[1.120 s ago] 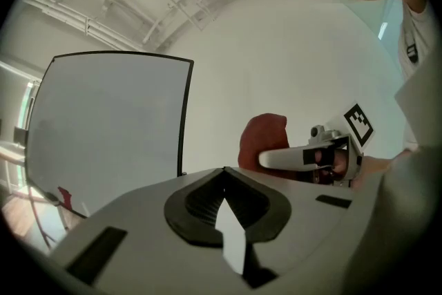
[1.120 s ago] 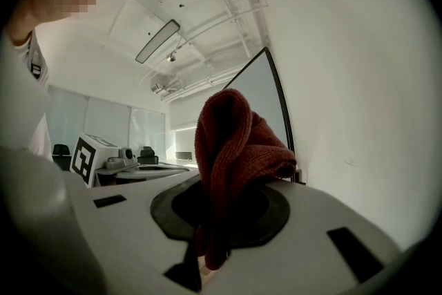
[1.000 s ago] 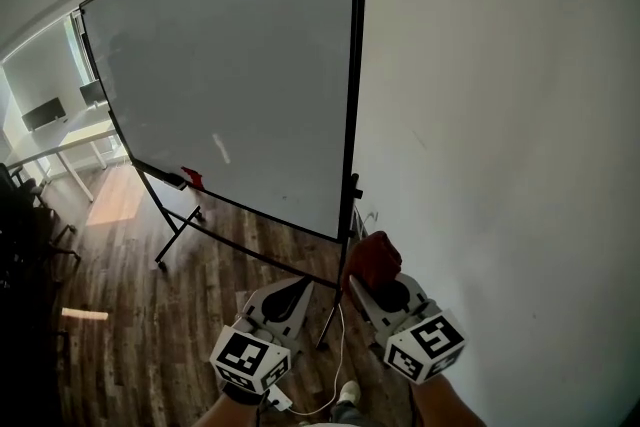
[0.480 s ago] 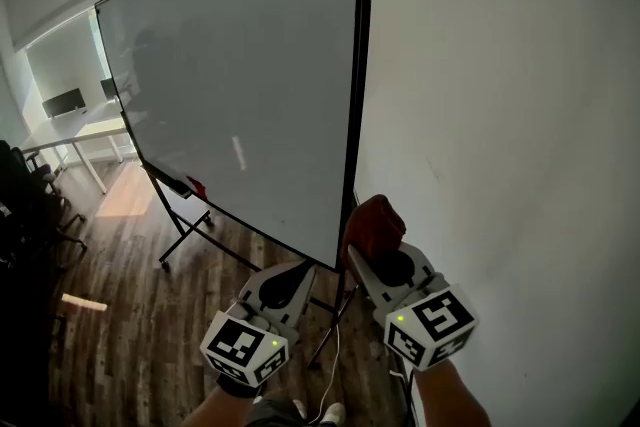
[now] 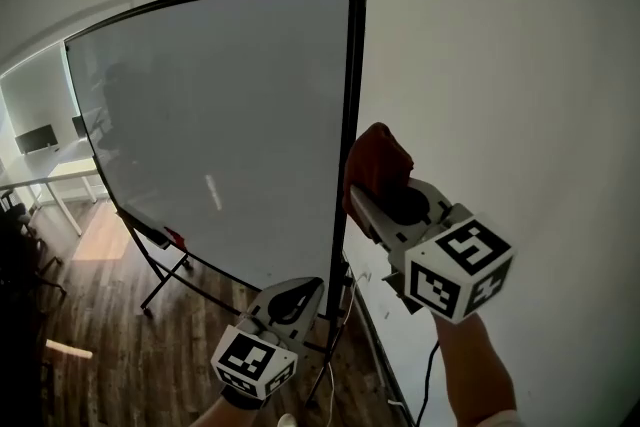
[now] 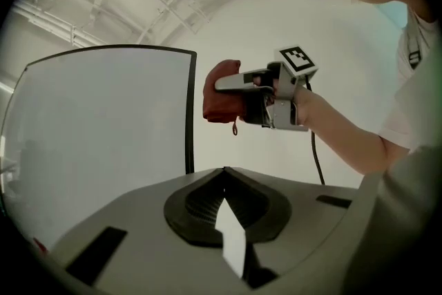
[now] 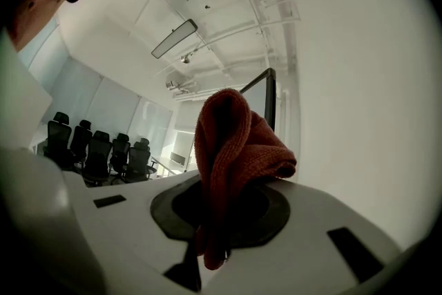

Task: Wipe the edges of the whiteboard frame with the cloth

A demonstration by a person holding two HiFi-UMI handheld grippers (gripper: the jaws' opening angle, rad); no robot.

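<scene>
Red knitted fabric, one cloth (image 5: 378,160), is bunched between the fingers of the right gripper (image 5: 368,195), which are clamped on it, with a fold hanging down over the jaws. That gripper is held high, with the cloth just beside the right edge of the black frame (image 5: 346,115), about halfway up it. In the left gripper view a thin strip of white wall (image 5: 500,65) shows between cloth and frame, so they seem not to touch. The frame runs round one whiteboard (image 5: 220,125), on a black stand over a wooden floor (image 5: 100,345). One small red thing (image 5: 176,237) sits at the board's bottom edge (too small to name). The left gripper (image 5: 308,287) hangs low near the board's lower right corner, its fingers together with nothing between them.
</scene>
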